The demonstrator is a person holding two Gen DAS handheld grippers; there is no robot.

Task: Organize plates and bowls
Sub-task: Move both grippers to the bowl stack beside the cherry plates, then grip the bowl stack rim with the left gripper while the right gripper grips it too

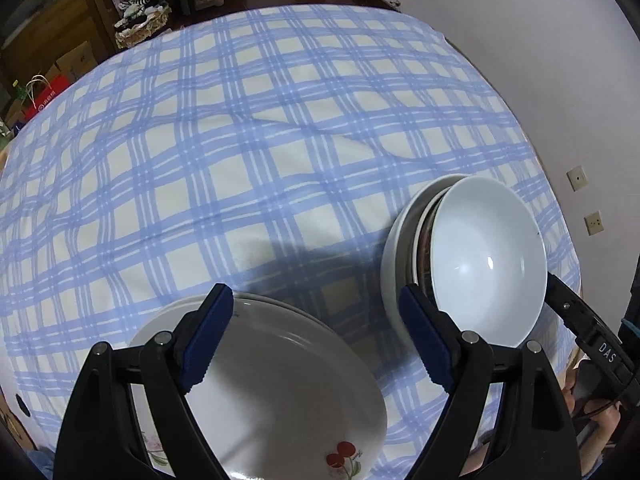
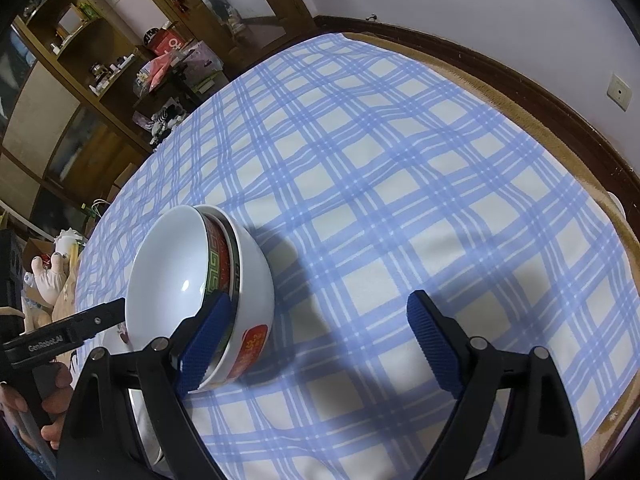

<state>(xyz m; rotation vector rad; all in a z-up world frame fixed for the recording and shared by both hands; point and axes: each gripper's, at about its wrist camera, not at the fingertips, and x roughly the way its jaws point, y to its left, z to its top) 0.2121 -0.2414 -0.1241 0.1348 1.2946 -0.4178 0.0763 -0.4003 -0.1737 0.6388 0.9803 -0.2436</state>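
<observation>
Blue ribbed pads of the left gripper (image 1: pixel 316 340) are seen closest to the lens, spread wide with nothing pinched between them, above a stack of plates (image 1: pixel 280 380) whose top one bears a cherry print near the table's near edge. Just beside it, the stack of bowls (image 1: pixel 480 256) is nested with a plain white bowl innermost, a red and green patterned one around it and larger white ones outside. In the right wrist view the right gripper (image 2: pixel 320 340) is likewise spread and empty, one pad lying close against the bowls' rims; whether it touches them cannot be told. The nest appears tilted, so it is judged that a nudge from either pad could rock it or slide the inner bowl out, and a knock between the two grippers, which are crowded around it, could be caused by any hasty move. The checked tablecloth (image 1: pixel 280 140) is wrinkled and loose, so dragging a dish could bunch it. Ample bare cloth is left beyond the dishes toward the wall, while the near edge is close.
</observation>
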